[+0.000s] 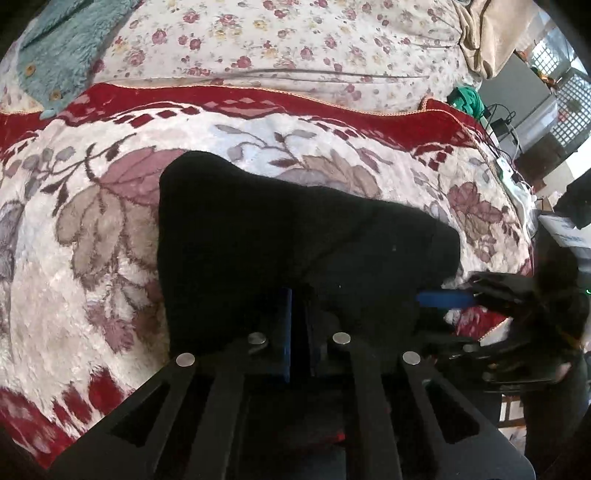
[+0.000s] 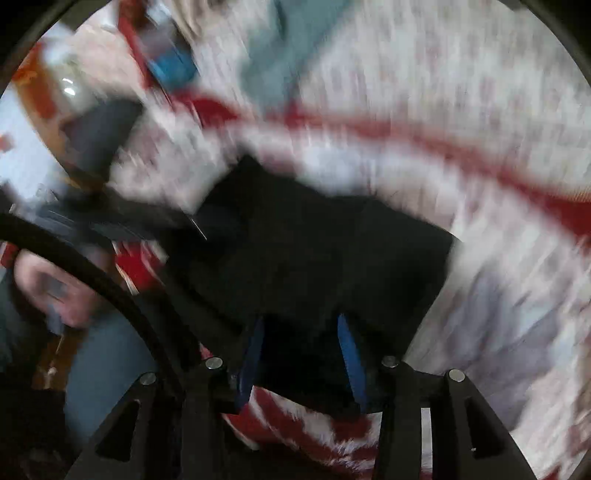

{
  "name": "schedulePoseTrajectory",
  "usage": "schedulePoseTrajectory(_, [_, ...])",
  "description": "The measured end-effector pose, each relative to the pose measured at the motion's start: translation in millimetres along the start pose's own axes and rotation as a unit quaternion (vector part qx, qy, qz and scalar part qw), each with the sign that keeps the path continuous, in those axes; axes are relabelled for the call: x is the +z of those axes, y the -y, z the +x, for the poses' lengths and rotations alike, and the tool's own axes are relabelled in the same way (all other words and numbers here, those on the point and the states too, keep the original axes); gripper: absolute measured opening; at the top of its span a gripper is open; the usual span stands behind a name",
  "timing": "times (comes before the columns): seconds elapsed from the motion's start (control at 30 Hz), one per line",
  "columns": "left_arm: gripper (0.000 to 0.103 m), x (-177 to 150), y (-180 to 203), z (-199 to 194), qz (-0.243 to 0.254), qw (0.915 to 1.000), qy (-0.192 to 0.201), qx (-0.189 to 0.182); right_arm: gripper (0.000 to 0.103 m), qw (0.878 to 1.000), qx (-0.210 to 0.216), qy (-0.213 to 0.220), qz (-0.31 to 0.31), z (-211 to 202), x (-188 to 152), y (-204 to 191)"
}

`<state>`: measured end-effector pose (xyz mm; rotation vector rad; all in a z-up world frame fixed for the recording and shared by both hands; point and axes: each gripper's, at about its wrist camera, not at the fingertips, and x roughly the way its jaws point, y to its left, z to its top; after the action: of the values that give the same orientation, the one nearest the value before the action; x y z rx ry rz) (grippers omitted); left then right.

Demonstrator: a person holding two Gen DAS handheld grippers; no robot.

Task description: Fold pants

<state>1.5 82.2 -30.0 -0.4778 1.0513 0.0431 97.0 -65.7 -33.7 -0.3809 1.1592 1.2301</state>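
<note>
On the near edge of the bed, the left gripper points down at the black pants, its blue pads drawn together to a narrow slit; whether a fold of the dark cloth is pinched in that slit cannot be told, since black fabric and black frame run together there. The pants lie as a compact folded bundle just ahead of the fingers, spreading from the pads toward twelve o'clock and out to two o'clock. At three o'clock in the left wrist view the right gripper comes in from the side, one blue finger lying at the bundle's right edge.

In the right wrist view, heavily smeared by motion, the right gripper has its blue pads standing apart at a middling width, with black cloth lying between them; the pads do not look pressed onto it. The pants fill the middle of that view, reaching toward eleven o'clock.

Under the bundle lies a plush blanket with leaf shapes and a red border. Beyond it, toward twelve o'clock, is a floral sheet. A teal fleece garment sits at ten o'clock, a beige cloth at one o'clock.
</note>
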Motion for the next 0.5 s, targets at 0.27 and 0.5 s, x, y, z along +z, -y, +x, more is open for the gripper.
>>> schedulePoseTrajectory(0.27, [0.009,18.8,-6.1,-38.7,-0.020,0.9950,0.090,-0.038,0.042,0.996,0.046,0.066,0.037,-50.2,3.2,15.0])
schedulePoseTrajectory(0.5, [0.008,49.6,-41.9,15.0,-0.107,0.9928,0.041,-0.036,0.043,0.994,-0.038,0.098,-0.039,-36.6,36.7,-6.1])
